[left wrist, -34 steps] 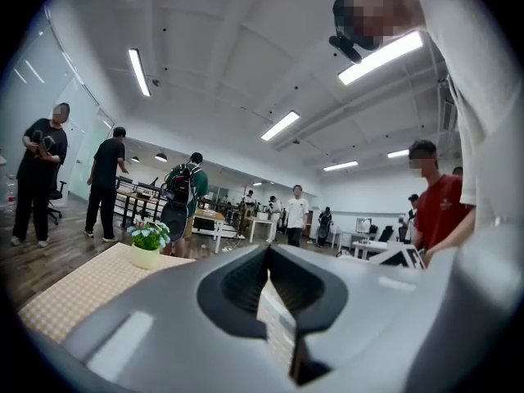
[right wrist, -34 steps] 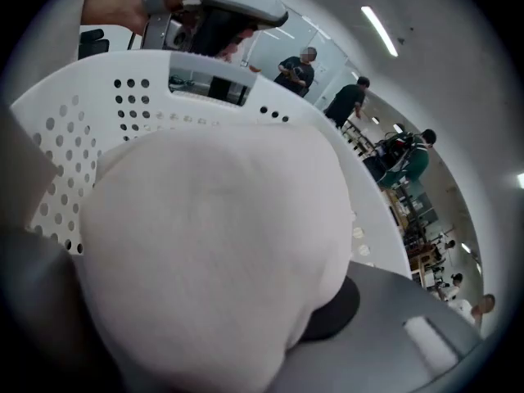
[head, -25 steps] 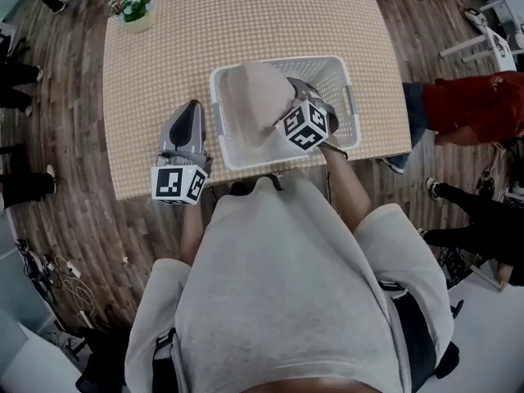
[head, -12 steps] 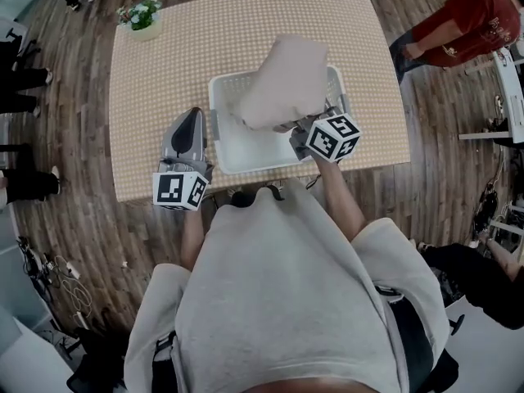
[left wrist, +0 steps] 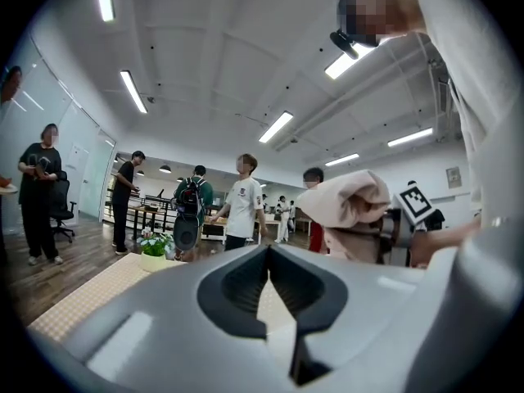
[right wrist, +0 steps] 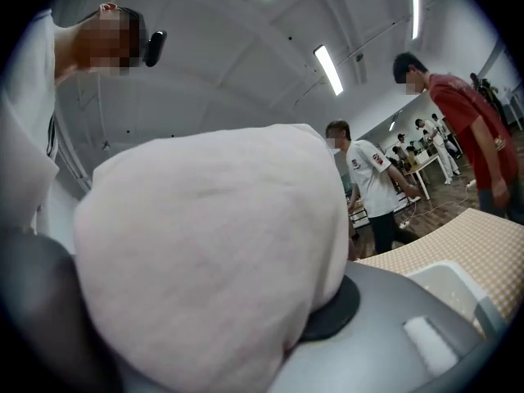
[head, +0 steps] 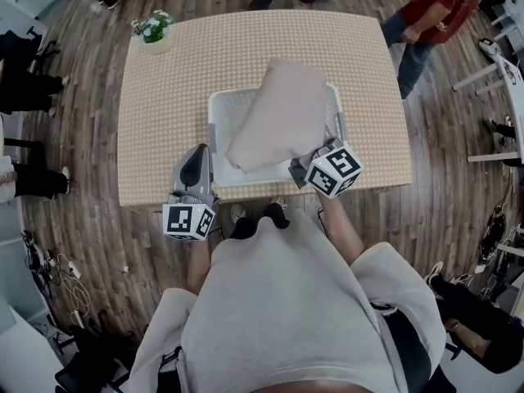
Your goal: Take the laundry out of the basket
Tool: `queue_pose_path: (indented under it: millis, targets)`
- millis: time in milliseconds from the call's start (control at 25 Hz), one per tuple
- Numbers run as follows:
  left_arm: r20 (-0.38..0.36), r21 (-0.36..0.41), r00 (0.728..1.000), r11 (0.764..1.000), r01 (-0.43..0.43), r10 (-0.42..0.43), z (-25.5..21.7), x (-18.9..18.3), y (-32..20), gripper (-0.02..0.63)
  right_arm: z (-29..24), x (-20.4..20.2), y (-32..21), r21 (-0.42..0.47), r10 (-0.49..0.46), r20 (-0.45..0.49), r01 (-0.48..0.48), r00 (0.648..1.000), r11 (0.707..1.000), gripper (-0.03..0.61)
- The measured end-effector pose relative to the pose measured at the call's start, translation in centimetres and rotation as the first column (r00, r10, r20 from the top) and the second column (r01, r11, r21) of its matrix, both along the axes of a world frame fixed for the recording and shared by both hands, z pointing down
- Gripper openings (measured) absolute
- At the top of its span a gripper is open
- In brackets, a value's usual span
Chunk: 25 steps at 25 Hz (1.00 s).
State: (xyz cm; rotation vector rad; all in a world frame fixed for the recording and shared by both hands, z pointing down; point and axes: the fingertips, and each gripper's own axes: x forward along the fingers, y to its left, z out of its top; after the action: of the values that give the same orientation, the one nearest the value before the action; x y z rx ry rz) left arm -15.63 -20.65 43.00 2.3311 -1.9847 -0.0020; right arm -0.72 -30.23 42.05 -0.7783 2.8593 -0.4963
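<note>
A white laundry basket (head: 216, 137) stands on the checked table (head: 164, 121), close to its near edge. A beige folded cloth (head: 280, 113) hangs lifted above the basket, and my right gripper (head: 304, 167) is shut on its near end. In the right gripper view the cloth (right wrist: 213, 252) fills the space between the jaws and hides their tips; a corner of the basket (right wrist: 450, 289) shows lower right. My left gripper (head: 199, 152) is shut and holds nothing, to the left of the basket at the table's near edge. The left gripper view shows the raised cloth (left wrist: 348, 199).
A small potted plant (head: 153, 28) sits at the table's far left corner. A person in a red shirt (head: 426, 15) stands off the far right corner, and other people stand round the table's far and left sides on the wooden floor.
The right gripper has lifted the beige cloth up out of the basket and drawn it toward me. The left gripper has pulled back to the table's near edge.
</note>
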Motion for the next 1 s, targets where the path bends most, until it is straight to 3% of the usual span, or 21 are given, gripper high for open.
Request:
queue_pose_path:
  millis: [360,800,1000]
  targets:
    - [-0.011,0.058,0.999,0.997,-0.052,0.053,-1.5,1.3,4.1,0.011,-2.2,1.8,5.4,0.066,0.027,-0.021,-0.025,0.999,0.997,0.181]
    - [-0.037,0.083,0.992,0.990,-0.114,0.117,-2.0,-2.6,16.5,0.011,-1.6,-1.5,19.8,0.072,0.096,-0.072,-0.091,0.993,0.993,0.181]
    - [-0.039,0.086,0.987,0.984,-0.155,0.158,-2.1,-2.1,21.1,0.011,0.2,-1.6,26.3,0.035,0.115,-0.092,-0.112,0.989,0.993,0.181]
